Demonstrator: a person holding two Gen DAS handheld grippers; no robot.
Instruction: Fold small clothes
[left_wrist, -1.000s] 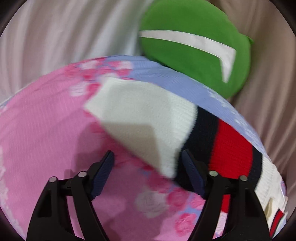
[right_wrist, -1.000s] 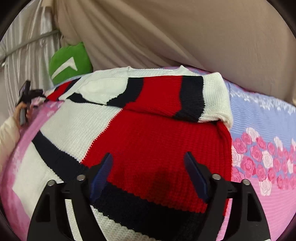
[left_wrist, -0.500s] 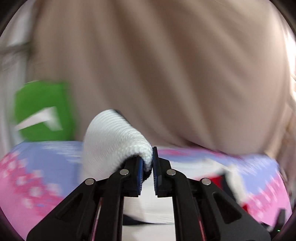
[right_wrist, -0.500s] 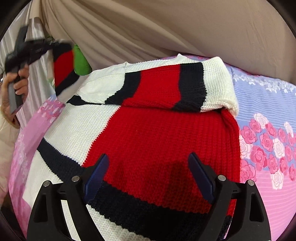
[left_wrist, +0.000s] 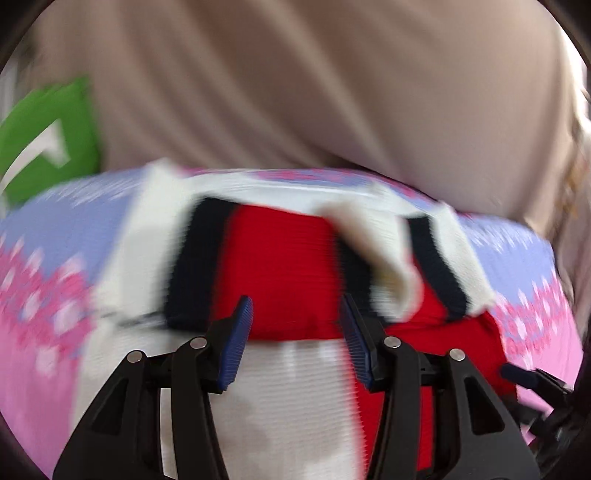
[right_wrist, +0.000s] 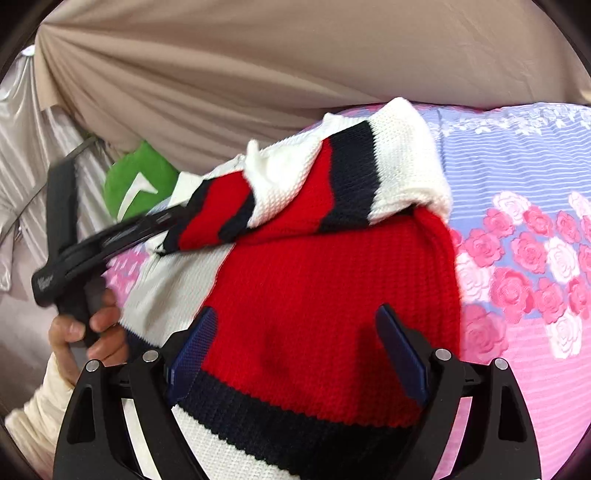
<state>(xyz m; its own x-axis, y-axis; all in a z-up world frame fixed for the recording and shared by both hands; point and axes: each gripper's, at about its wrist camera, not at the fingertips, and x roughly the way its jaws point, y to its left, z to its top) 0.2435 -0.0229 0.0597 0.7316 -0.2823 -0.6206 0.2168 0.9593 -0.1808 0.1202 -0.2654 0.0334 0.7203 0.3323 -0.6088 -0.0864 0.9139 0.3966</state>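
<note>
Closest to you, your right tongs (right_wrist: 295, 354) are wide apart with nothing pinched in them. They hover just above the red part of the sweater (right_wrist: 325, 302), near its dark bottom stripe.

Your left tongs (left_wrist: 293, 341) are opening right now. Nothing is between them; they float over the sweater's middle, where white meets red. In the right view you can see your left hand (right_wrist: 86, 332) holding that tool at the sweater's left side.

The sweater lies flat on the bed (right_wrist: 524, 387), which has a pink and blue sheet with roses. One sleeve (right_wrist: 369, 173) is folded across the chest. The other sleeve (right_wrist: 221, 210) lies slanted over it, just past your left tongs.

Here is what could go wrong. The left view is very blurry, so that hand is moving fast. If it brushes the slanted sleeve, the sleeve could slide off or bunch up. The knit looks thick and springy, so I think a fold could pop open if you do not press it down. If your right tongs pinch only the top layer at the bottom edge, the layers could slip apart when you lift.

Farther back sits a green cushion (right_wrist: 138, 181) with a white mark. Behind it hangs a tan curtain (right_wrist: 295, 59).

I see no boxes, baskets or bins, so nothing is inside anything.
</note>
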